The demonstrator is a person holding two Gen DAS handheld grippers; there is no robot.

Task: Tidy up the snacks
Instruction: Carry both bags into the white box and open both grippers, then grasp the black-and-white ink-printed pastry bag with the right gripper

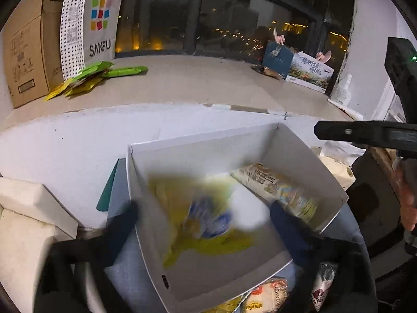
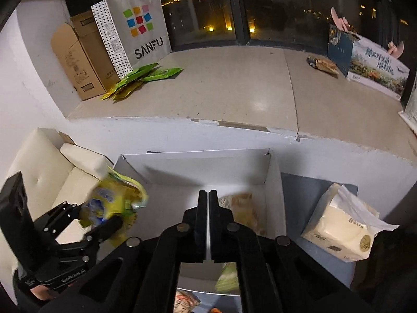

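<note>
A white open box (image 1: 198, 154) stands below the window ledge; it also shows in the right wrist view (image 2: 273, 182). My left gripper (image 1: 203, 221) is open, fingers wide apart, and a blurred yellow and blue snack bag (image 1: 208, 216) lies between them over the box's left side. The right wrist view shows that bag (image 2: 112, 198) at the left gripper (image 2: 101, 221) by the box's left wall. A pale snack packet (image 1: 276, 187) lies inside the box at the right. My right gripper (image 2: 208, 195) is shut and empty above the box.
More snack packets (image 1: 263, 300) lie at the box's near edge. A tissue pack (image 2: 341, 227) sits right of the box. A cream cushion (image 2: 52, 177) lies to the left. On the ledge are green packets (image 2: 140, 78), a SANFU bag (image 2: 140, 28), a cardboard box (image 2: 78, 57) and boxes (image 2: 375, 70).
</note>
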